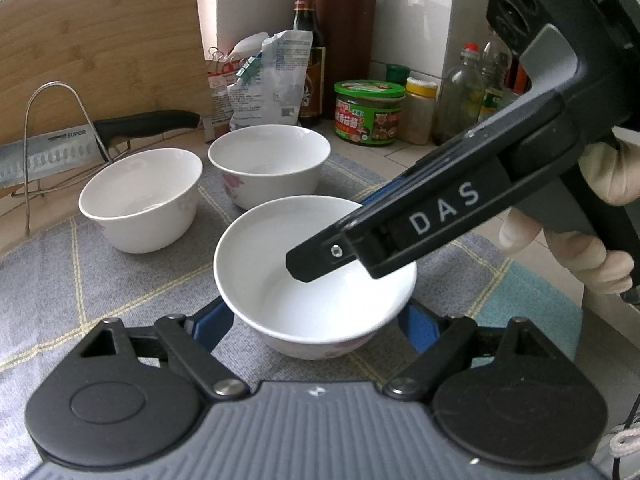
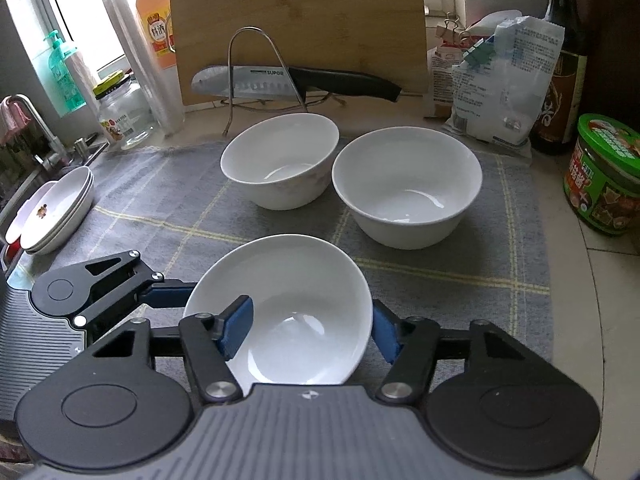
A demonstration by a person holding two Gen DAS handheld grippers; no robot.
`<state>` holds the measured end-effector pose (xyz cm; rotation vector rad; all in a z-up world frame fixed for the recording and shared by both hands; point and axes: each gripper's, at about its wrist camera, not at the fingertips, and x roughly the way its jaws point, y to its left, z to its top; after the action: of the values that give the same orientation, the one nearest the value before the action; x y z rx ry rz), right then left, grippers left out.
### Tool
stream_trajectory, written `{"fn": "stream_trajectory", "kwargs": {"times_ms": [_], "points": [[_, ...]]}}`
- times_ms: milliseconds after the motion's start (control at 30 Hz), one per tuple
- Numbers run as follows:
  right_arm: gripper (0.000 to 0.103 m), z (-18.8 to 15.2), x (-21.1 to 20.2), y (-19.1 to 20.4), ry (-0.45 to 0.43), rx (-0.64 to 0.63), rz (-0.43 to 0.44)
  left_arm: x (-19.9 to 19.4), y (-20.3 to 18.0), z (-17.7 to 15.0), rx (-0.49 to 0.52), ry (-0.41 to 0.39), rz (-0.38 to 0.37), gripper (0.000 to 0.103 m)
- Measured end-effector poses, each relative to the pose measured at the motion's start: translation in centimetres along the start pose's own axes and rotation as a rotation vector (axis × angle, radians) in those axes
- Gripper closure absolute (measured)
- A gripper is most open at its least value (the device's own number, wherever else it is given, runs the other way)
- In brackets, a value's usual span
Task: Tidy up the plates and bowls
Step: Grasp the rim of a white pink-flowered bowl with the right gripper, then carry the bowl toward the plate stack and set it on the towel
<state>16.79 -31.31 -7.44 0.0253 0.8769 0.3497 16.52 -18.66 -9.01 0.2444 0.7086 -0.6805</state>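
Observation:
Three white bowls stand on a grey checked mat [image 1: 100,280]. The near bowl [image 1: 316,276] [image 2: 288,312] sits between the open fingers of my left gripper [image 1: 316,320], whose blue pads flank its sides. My right gripper [image 2: 308,330] straddles the near bowl's rim, one blue pad [image 2: 236,330] inside the bowl and the other outside; it also shows in the left wrist view [image 1: 340,244]. I cannot tell whether either pad touches the rim. Two more bowls [image 2: 280,160] [image 2: 408,186] stand side by side behind. A stack of white plates [image 2: 56,212] lies at the mat's left edge.
A knife [image 2: 288,80] rests on a wire rack before a wooden cutting board [image 2: 296,20]. Bags, a dark sauce bottle [image 1: 308,48] and a green-lidded jar [image 2: 604,176] stand at the right. A sink with a tap [image 2: 36,128], a glass jar and bottles are at the left.

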Motion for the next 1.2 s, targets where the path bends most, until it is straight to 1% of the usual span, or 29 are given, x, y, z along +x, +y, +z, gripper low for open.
{"fn": "stream_trajectory", "kwargs": {"times_ms": [367, 567, 1200], "points": [[0.034, 0.2, -0.3, 1.2, 0.000, -0.033, -0.009, -1.1, 0.1, 0.1, 0.009, -0.003, 0.014, 0.015], [0.034, 0.6, -0.5, 2.9, -0.004, -0.063, 0.007, -2.5, 0.9, -0.4, -0.003, -0.010, 0.027, 0.015], [0.034, 2.2, 2.7, 11.9, 0.021, -0.154, 0.103, -8.5, 6.5, -4.2, -0.069, 0.005, 0.126, 0.015]]}}
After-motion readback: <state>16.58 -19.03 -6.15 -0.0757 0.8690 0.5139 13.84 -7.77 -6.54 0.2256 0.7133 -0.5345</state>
